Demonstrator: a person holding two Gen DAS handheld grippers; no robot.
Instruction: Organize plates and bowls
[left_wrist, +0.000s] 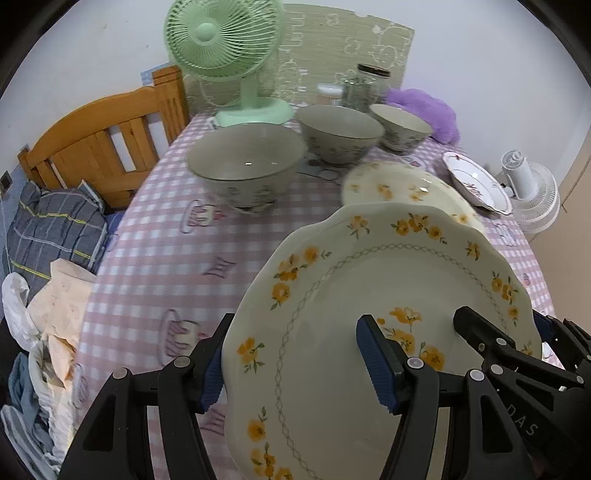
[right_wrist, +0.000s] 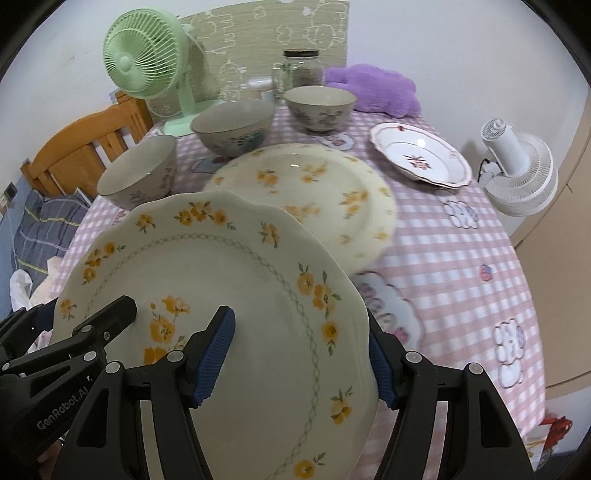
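Left wrist view: the left gripper (left_wrist: 299, 363), jaws spread moderately, clamps the near-left rim of a scalloped yellow-flowered plate (left_wrist: 369, 295) lifted above the checked tablecloth (left_wrist: 166, 258); the right gripper (left_wrist: 517, 343) grips its opposite edge.

Right wrist view: three bowls (right_wrist: 232, 125), a second flowered plate (right_wrist: 314, 192) and a white plate (right_wrist: 421, 155) sit beyond, near the green fan (right_wrist: 144, 55).

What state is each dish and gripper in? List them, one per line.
Scalloped plate: lifted, gripped on both sides.
Left gripper: shut on its rim.
Right gripper: shut on its rim.
Yellow-flowered plate: flat on table.
White plate: flat on table.
Three bowls: upright, unstacked.
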